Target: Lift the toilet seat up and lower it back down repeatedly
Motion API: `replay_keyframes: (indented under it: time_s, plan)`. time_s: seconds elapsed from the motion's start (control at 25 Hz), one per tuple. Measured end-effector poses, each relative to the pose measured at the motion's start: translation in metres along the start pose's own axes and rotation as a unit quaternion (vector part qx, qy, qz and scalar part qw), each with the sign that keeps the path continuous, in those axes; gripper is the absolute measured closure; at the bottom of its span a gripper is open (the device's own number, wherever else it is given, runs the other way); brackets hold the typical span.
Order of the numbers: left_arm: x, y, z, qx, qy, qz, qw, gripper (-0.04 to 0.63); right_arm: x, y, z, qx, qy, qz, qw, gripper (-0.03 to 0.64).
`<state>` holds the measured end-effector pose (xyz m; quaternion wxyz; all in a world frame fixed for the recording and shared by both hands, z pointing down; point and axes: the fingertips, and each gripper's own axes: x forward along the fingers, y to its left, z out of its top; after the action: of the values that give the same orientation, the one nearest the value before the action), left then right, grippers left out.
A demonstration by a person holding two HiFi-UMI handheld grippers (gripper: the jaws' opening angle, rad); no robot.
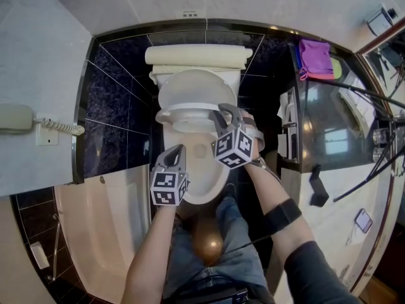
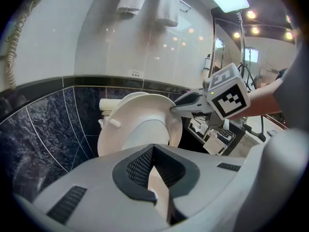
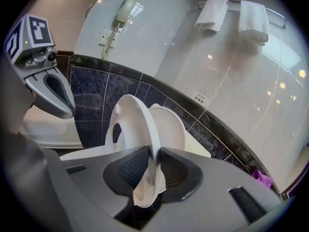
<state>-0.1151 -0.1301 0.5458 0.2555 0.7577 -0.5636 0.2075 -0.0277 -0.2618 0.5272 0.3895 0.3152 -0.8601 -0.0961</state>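
The white toilet seat (image 1: 183, 114) is lifted off the bowl (image 1: 205, 192) and stands steeply tilted, in front of the raised lid (image 1: 196, 84). My right gripper (image 1: 226, 116) is shut on the seat's front rim; in the right gripper view the rim (image 3: 135, 115) runs between the dark pads (image 3: 133, 166) of my right gripper (image 3: 153, 153). My left gripper (image 1: 176, 152) hovers over the bowl's left front, shut and holding nothing. The left gripper view looks past my left gripper (image 2: 153, 149) at the seat's underside (image 2: 120, 117) and at the right gripper (image 2: 176, 105) gripping its edge.
A cream bathtub (image 1: 95, 233) lies to the left and a wall phone (image 1: 16, 116) hangs above it. At the right are a glass counter (image 1: 329, 132) and a purple cloth (image 1: 314, 59). Two towels (image 3: 212, 11) hang on the wall. The person's knees are right in front of the bowl.
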Motion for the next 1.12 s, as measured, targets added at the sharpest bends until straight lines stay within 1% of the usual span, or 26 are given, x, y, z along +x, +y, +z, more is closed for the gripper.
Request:
replay_keyframes:
  time_s: [0.32,0.64,0.88,1.12]
  plan:
    - [-0.007,-0.01,-0.025,0.013,0.008,-0.009,0.9998,0.6,-0.046,0.061,-0.015,-0.031,0.001,-0.012,0.999,0.522]
    - [-0.022,-0.017,-0.053,0.019,0.005,-0.021,0.9996,0.6,-0.084,0.129,-0.044,-0.074,0.026,-0.011,0.997,0.525]
    - [-0.039,-0.031,-0.1,0.022,0.015,-0.03,0.9992,0.6,-0.104,0.175,-0.07,-0.097,0.049,-0.011,0.994,0.52]
    - [-0.051,-0.043,-0.158,0.008,0.037,-0.043,0.9984,0.6,-0.122,0.223,-0.1,-0.111,0.071,0.005,0.991,0.517]
